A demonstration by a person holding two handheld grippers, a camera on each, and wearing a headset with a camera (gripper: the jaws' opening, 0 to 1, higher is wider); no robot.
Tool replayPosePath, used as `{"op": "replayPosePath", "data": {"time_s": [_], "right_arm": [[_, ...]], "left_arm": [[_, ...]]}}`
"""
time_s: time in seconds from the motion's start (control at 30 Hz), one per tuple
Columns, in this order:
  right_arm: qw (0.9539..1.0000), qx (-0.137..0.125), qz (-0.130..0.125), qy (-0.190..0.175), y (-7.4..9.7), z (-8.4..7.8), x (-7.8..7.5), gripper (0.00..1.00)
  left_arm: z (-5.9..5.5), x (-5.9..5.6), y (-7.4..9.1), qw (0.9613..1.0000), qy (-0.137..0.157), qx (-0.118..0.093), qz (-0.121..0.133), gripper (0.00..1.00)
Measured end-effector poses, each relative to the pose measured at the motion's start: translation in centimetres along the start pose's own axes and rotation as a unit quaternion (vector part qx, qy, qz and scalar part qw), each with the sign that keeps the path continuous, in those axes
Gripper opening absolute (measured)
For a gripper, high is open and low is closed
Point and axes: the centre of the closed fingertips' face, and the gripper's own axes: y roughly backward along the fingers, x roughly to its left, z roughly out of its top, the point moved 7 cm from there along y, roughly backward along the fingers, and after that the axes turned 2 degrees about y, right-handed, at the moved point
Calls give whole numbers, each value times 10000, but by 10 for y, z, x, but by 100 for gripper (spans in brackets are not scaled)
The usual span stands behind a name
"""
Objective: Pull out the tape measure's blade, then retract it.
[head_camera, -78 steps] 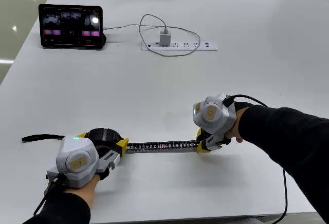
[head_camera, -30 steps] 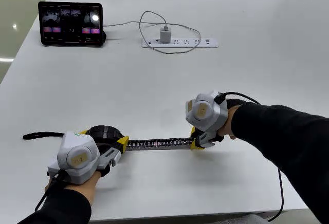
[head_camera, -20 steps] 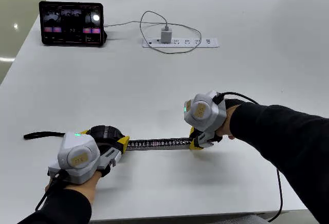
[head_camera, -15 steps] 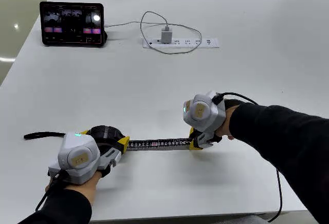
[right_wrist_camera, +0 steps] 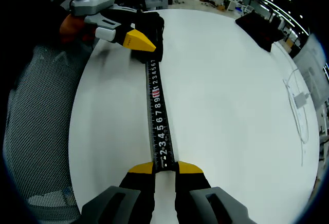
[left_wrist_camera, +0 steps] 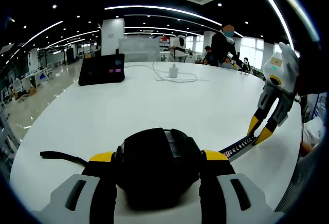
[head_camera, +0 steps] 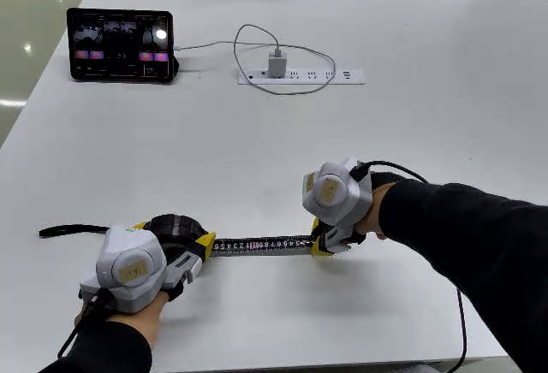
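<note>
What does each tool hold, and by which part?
The left tool grips the tape measure's case by its sides; the right tool pinches the blade at its end.

White table [head_camera: 411, 133], tablet [head_camera: 121, 44] at far left, power strip [head_camera: 300, 75], tape measure [head_camera: 175, 229] near front edge

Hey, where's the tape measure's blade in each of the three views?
Head view: blade lies lower centre, from black case to right gripper.
Left gripper view: blade lower right, beside the black case.
Right gripper view: blade centre, running up from the jaws.
Shared landmark: the black case.
</note>
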Motion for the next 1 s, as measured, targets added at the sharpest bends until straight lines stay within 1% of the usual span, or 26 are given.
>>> {"op": "replayPosePath", "data": {"time_s": [0.23, 0.4, 1.0], "right_arm": [[10000, -58, -24, -16, 0, 2, 1, 10], [10000, -61, -18, 34, -1, 4, 0, 10], [9999, -107, 5, 15, -4, 9, 0, 10]], "left_arm": [[0, 0, 0, 10000, -3, 22, -11, 61], [0, 0, 0, 10000, 8, 27, -4, 61], [1, 1, -1, 10000, 12, 23, -14, 61]]}}
